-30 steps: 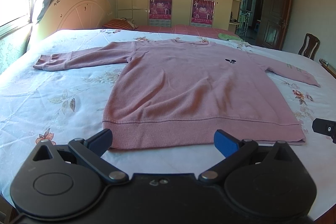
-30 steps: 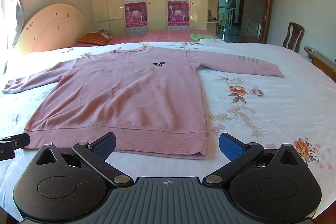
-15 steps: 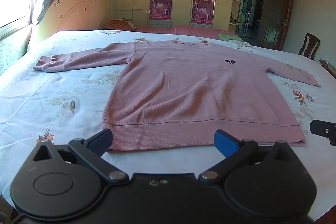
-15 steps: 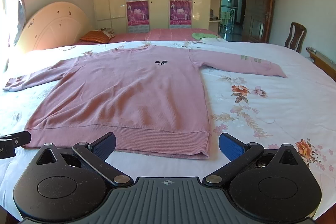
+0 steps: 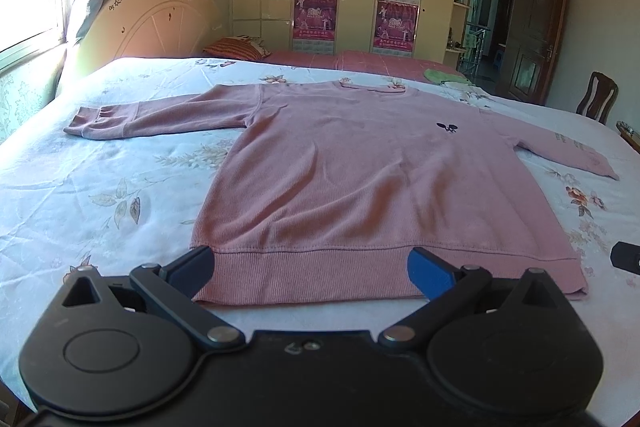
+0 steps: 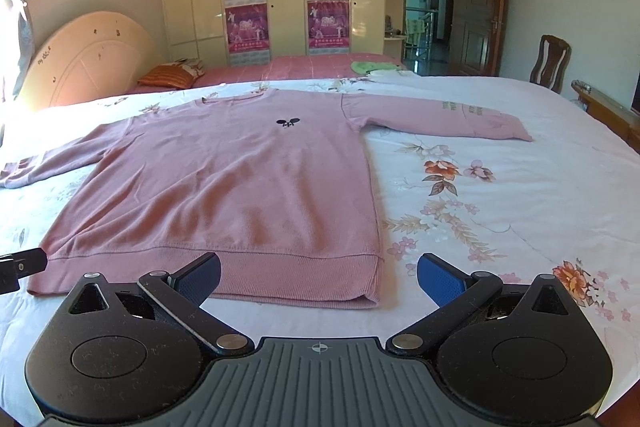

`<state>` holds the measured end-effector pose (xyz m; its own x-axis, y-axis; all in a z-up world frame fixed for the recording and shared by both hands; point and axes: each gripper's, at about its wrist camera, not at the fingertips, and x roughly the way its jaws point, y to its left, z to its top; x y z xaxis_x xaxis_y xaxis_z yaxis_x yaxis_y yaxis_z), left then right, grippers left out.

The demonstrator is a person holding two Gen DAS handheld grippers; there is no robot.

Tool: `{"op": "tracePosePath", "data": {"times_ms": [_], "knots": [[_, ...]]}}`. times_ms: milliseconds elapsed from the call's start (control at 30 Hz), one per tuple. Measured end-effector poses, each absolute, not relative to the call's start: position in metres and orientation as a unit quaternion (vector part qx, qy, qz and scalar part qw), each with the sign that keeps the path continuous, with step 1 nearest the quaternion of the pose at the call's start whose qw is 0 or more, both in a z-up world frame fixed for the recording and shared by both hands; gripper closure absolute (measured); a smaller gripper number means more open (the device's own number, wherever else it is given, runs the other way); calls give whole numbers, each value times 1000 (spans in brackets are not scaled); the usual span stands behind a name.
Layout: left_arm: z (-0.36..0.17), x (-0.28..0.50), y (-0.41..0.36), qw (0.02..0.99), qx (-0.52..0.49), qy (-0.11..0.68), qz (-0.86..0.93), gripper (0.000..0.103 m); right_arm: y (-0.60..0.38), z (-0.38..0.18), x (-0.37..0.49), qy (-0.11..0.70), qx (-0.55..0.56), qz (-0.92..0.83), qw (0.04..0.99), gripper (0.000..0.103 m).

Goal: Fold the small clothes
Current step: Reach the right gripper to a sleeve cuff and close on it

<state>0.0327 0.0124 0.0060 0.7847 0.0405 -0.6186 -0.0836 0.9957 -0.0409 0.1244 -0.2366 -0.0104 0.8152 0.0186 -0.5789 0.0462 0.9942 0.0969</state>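
Note:
A pink long-sleeved sweater point(image 5: 360, 183) point(image 6: 224, 187) lies flat and face up on a floral bed sheet, both sleeves spread out to the sides, a small dark logo on its chest. My left gripper point(image 5: 310, 269) is open just in front of the ribbed hem, near the sweater's left bottom corner, with nothing between its blue pads. My right gripper point(image 6: 318, 275) is open too, in front of the hem's right bottom corner. Each gripper's tip shows at the edge of the other's view.
The floral sheet point(image 6: 500, 211) covers a wide bed. Beyond it lie a striped pillow point(image 5: 236, 47), a red blanket and a green cloth point(image 6: 372, 67). A headboard stands at the far left, wardrobes with posters behind, a wooden chair point(image 6: 550, 63) and an open door at the right.
Both grippers have crept a little forward toward the hem. The sweater has not moved.

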Motion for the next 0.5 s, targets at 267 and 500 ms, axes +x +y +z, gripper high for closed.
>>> {"op": "tracePosePath", "data": {"times_ms": [267,500], "knots": [[5,56,10,950,-66,303,-12,4,-270,-8,146,279,75,-68,955,0],[4,98,15,951,-92,296,-5,2,-326,-10,178,264,104,-114,952,0]]}}
